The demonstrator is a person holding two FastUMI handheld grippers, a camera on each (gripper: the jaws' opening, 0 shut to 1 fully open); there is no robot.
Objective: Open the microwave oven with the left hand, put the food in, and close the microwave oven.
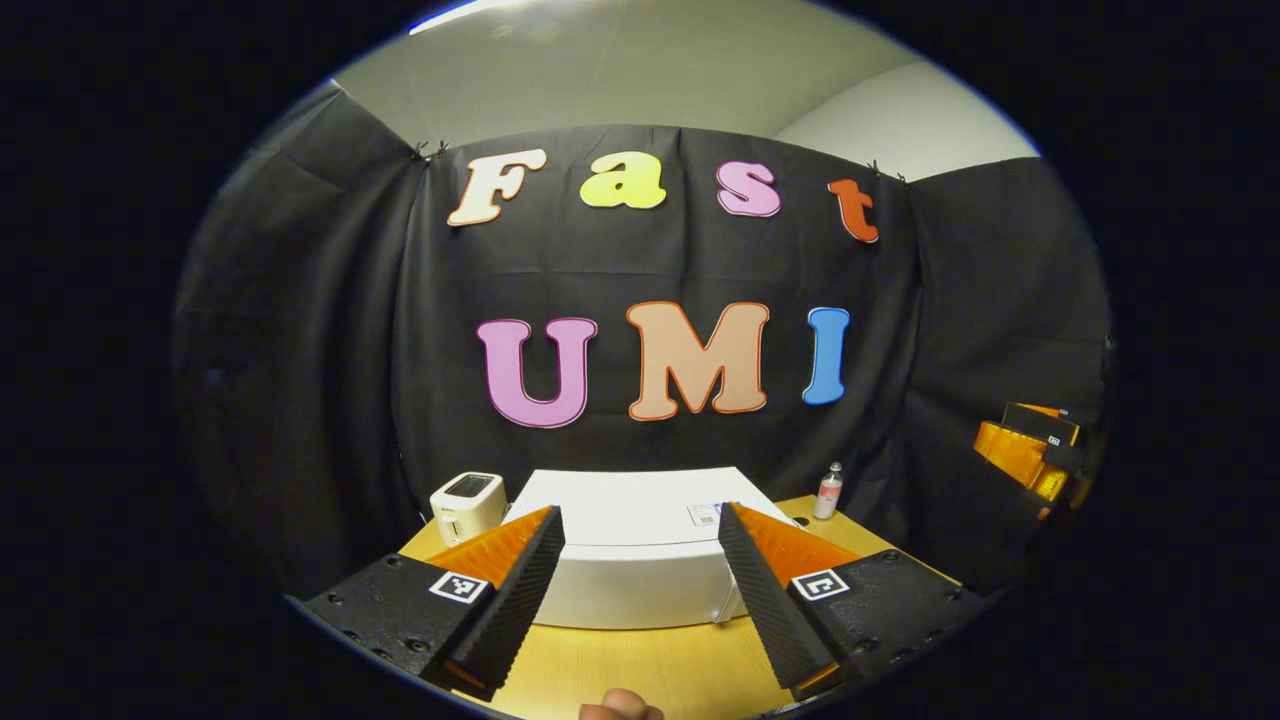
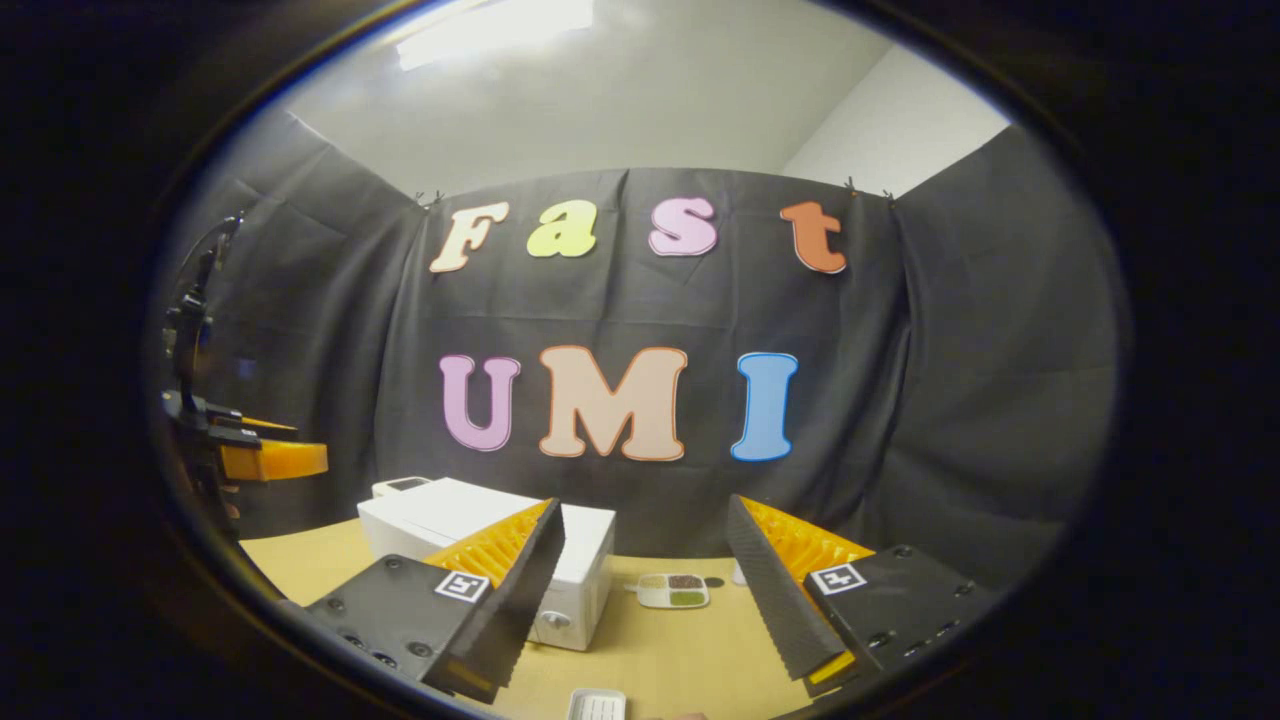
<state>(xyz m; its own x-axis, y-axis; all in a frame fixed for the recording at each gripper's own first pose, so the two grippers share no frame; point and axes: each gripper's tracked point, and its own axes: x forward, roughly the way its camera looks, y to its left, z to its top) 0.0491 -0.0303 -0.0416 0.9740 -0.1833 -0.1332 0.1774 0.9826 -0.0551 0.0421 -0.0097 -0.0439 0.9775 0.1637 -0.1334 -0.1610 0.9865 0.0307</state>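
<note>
1. In the left gripper view, your left hand-held gripper (image 1: 640, 590) was held above the table (image 1: 640, 670) with its fingers spread wide and nothing between them.
2. The white microwave oven (image 1: 635, 560) sat straight ahead and below, framed in the gap between the two fingers, its long axis running across your line of sight. A toaster (image 1: 467, 505) stood just beside its left end and a small bottle (image 1: 828, 490) stood off its right rear corner.
3. Your other hand-held gripper showed far off at the right edge of that view.
4. In the right gripper view, your right hand-held gripper (image 2: 645, 600) was also wide open and empty.
5. From there the microwave oven (image 2: 480, 545) lay ahead and to the left, partly behind the left finger, its door closed as far as could be told. A divided food tray (image 2: 672, 591) rested on the table (image 2: 680, 650) between the fingers, farther off.
6. Judged from this, your left hand was the nearer one to the door, and squarely lined up for the opening reach.
</note>
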